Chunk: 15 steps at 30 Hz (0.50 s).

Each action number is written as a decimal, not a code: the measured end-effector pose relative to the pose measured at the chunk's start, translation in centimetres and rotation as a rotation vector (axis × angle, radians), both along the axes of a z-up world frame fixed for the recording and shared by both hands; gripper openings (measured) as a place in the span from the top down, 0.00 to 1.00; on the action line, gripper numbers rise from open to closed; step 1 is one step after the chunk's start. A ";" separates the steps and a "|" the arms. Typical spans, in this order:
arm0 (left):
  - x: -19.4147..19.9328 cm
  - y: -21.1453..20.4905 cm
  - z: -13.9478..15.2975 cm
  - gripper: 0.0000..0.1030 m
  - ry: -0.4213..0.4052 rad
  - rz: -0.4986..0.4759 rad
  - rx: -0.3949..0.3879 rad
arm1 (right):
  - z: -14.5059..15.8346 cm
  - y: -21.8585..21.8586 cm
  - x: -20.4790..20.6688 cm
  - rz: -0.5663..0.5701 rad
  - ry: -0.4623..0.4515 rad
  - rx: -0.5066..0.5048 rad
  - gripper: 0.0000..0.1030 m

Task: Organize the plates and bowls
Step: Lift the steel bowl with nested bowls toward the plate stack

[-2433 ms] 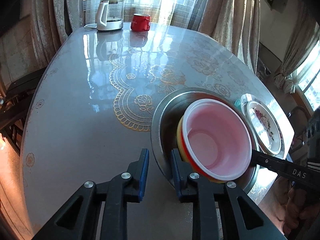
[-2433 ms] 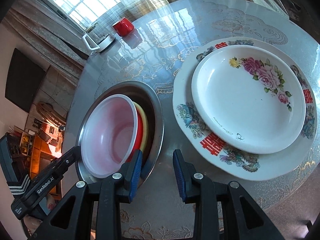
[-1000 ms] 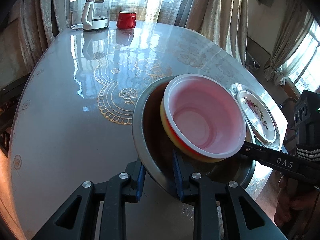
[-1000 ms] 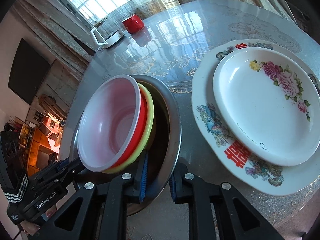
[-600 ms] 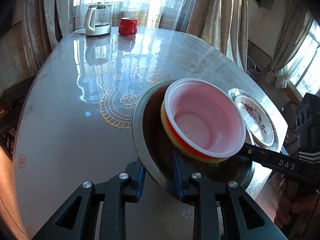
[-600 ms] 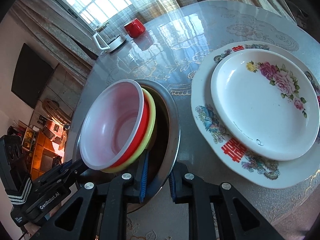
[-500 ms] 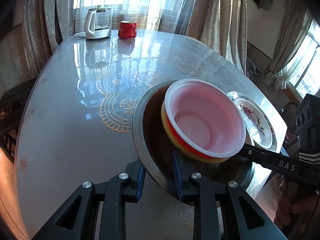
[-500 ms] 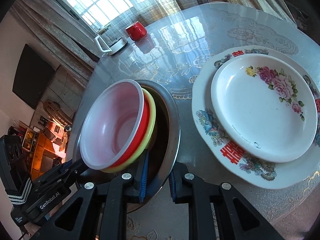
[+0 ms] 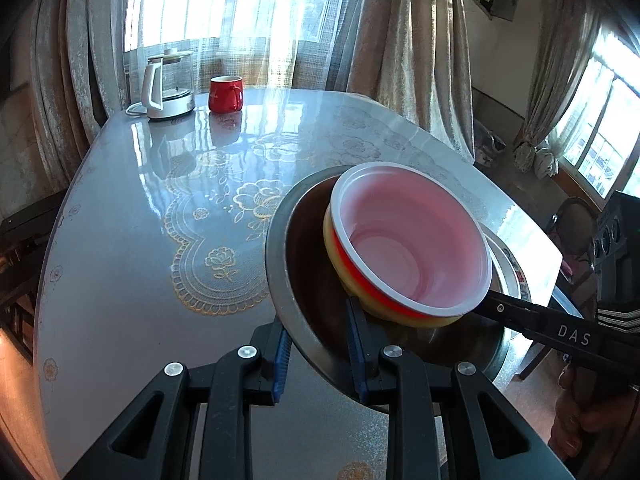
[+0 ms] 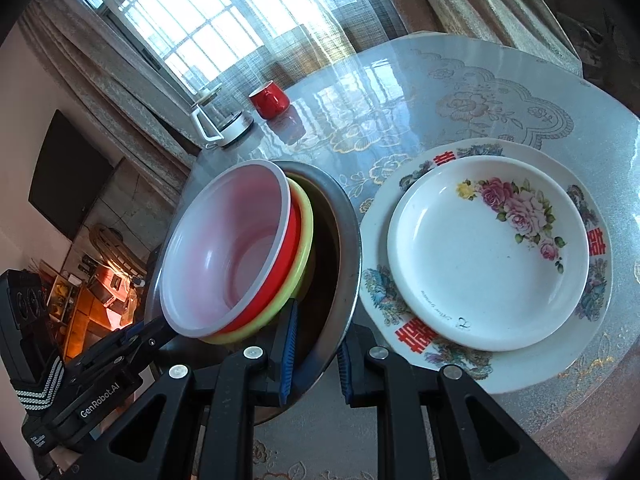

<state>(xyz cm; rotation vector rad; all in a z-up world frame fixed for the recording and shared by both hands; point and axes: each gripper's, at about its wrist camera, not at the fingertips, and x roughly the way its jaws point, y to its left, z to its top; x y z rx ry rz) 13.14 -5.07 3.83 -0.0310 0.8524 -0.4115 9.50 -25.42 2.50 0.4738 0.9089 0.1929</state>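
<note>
A wide steel bowl [image 9: 280, 280] [image 10: 344, 248] hangs lifted off the table, tilted, with a nested stack inside: a pink translucent bowl [image 9: 412, 248] [image 10: 228, 248] on a red bowl [image 10: 290, 236] and a yellow bowl [image 10: 306, 236]. My left gripper [image 9: 316, 340] is shut on the steel bowl's near rim. At the opposite rim my right gripper [image 10: 314, 350] is shut on it too. To the right lies a small floral plate [image 10: 480, 256] stacked on a large patterned plate [image 10: 592, 300].
A glass kettle [image 9: 166, 84] and a red mug [image 9: 226, 94] stand at the table's far end by the curtained window. The glossy lace-patterned table [image 9: 140, 220] stretches left of the bowl. The plates sit near the table's right edge.
Both grippers have risen with the steel bowl and its stack; the table and plates look farther below. The grips have not changed.
</note>
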 end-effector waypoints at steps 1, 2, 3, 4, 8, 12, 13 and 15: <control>0.1 -0.4 0.2 0.75 -0.005 -0.007 -0.001 | 0.2 -0.4 -0.1 -0.008 -0.004 0.001 0.83; 0.3 -0.8 0.4 0.75 -0.010 -0.014 -0.002 | 0.3 -0.7 -0.2 -0.017 -0.009 0.001 0.83; 0.3 -1.1 0.5 0.75 -0.015 -0.024 0.000 | 0.5 -1.1 -0.4 -0.025 -0.014 0.001 0.83; 0.4 -1.6 0.7 0.75 -0.021 -0.032 0.001 | 0.8 -1.5 -0.5 -0.035 -0.018 0.000 0.83; 0.8 -3.2 1.3 0.75 -0.042 -0.066 0.002 | 1.5 -3.1 -0.8 -0.075 -0.036 -0.003 0.83; 1.2 -5.0 1.8 0.75 -0.061 -0.099 0.002 | 2.1 -4.7 -1.3 -0.116 -0.052 -0.005 0.83; 1.2 -5.5 2.0 0.75 -0.065 -0.106 0.000 | 2.2 -5.1 -1.4 -0.125 -0.054 -0.006 0.83; 1.4 -6.4 2.2 0.75 -0.073 -0.122 0.003 | 2.5 -5.8 -1.6 -0.145 -0.061 -0.009 0.83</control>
